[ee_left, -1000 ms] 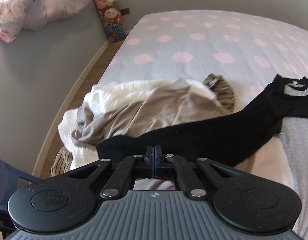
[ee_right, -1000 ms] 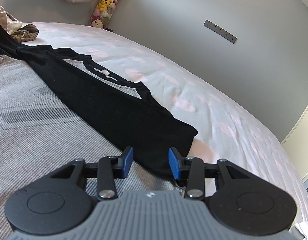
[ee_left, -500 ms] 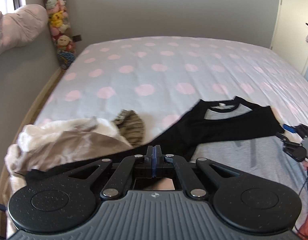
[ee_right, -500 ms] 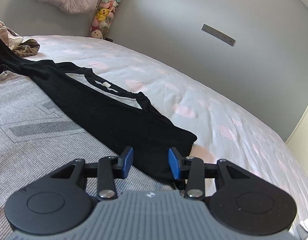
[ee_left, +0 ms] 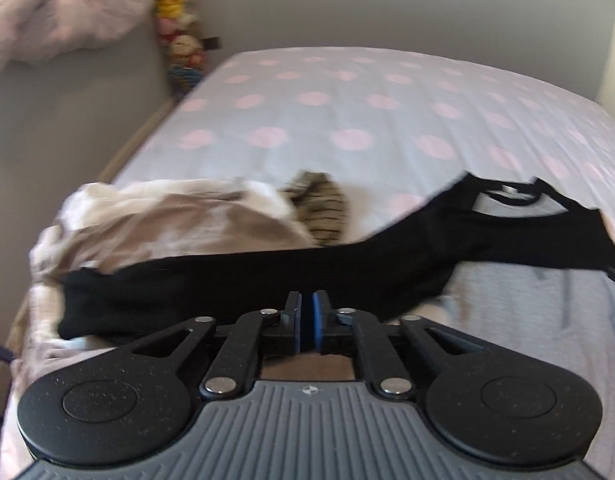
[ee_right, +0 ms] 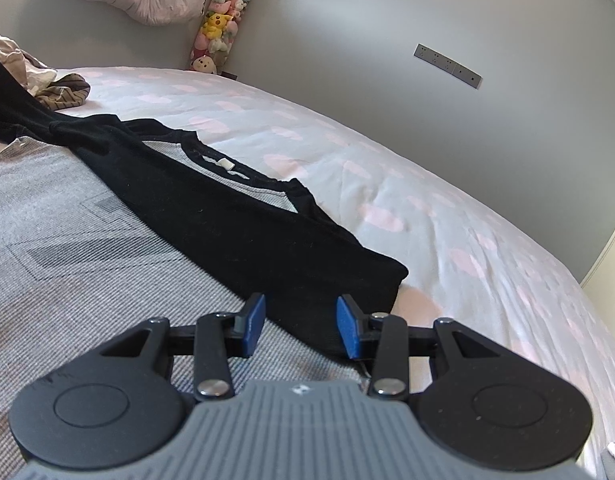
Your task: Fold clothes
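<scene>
From the left wrist view, our left gripper (ee_left: 306, 322) has its blue pads drawn almost together, only a sliver of gap between them. The black sleeve (ee_left: 243, 280) passes right at the pad tips, but the picture is blurred and we cannot tell whether cloth is pinched there. We take the raglan shirt (ee_left: 519, 308), grey in the body and black in the sleeves, as our landmark. It lies spread on the polka-dot bed sheet (ee_left: 347, 120). Its near sleeve runs crosswise in front of our left gripper, long axis from the cuff at the left to the shoulder at the right, and the cuff end rests over the pile of unfolded clothes (ee_left: 159, 224) just left of the shirt. A striped garment (ee_left: 323, 212) peeks out beyond that sleeve. The neckline (ee_left: 507, 196) sits at the shirt's far right in this view.

From the right wrist view, our right gripper (ee_right: 299, 326) is released, pads set wide apart, holding nothing. It hovers above the shirt's other sleeve (ee_right: 291, 256), whose cuff end lies just ahead of the pads and slightly right. That sleeve's long axis runs away from us, up and left toward the collar tag (ee_right: 226, 165). The grey body (ee_right: 87, 264) lies left of the sleeve.

We judge each arm nearer its own sleeve. Any coming fold turns on the right sleeve lying straight ahead of our right gripper, and the left one lying crosswise to our left gripper.
</scene>
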`<state>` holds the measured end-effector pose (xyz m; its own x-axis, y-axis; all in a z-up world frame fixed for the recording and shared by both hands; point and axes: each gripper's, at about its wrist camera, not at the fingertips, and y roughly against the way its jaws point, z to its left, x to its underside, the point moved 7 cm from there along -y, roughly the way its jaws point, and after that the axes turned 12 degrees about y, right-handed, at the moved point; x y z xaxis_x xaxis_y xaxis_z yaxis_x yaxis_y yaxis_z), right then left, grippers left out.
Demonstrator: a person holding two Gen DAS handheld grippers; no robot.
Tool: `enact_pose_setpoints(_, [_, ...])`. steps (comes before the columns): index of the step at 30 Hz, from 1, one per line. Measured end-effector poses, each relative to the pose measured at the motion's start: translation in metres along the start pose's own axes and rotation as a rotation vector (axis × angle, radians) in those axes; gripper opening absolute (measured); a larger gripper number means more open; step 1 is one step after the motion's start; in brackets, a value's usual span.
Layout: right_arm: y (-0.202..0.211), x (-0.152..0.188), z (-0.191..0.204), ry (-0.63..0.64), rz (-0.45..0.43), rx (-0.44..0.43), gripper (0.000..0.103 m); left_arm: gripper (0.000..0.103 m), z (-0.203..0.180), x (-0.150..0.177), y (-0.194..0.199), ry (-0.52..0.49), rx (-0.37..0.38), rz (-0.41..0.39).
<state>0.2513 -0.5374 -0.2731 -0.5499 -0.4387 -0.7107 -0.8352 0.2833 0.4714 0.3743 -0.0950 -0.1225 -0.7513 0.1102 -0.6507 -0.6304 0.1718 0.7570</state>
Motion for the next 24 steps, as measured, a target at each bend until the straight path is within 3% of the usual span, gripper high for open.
enact_pose_setpoints(5, [-0.003,0.001,0.003,0.015,0.008,-0.005,0.044,0.029,0.069,-0.022,0.007,0.102,-0.127,-0.05])
enact_pose_setpoints(7, [-0.004,0.002,0.004,0.021,0.011,-0.005,0.044,0.044,0.093,-0.025,0.004,0.148,-0.166,-0.057])
enact_pose_setpoints(13, [-0.007,0.004,0.007,0.04,0.022,-0.004,0.044,0.05,0.143,-0.02,-0.026,0.271,-0.241,0.002])
enact_pose_setpoints(16, [-0.009,0.005,0.009,0.049,0.028,-0.004,0.044,0.056,0.162,-0.014,-0.043,0.363,-0.233,0.031])
enact_pose_setpoints(20, [-0.01,0.005,0.01,0.056,0.029,-0.004,0.044,0.05,0.172,-0.009,-0.052,0.486,-0.157,0.026])
enact_pose_setpoints(22, [-0.011,0.005,0.01,0.058,0.027,-0.003,0.044,0.031,0.168,-0.009,-0.052,0.485,-0.128,0.022])
enact_pose_setpoints(24, [-0.011,0.005,0.011,0.061,0.026,-0.003,0.044,0.021,0.161,-0.012,-0.049,0.45,-0.141,0.013])
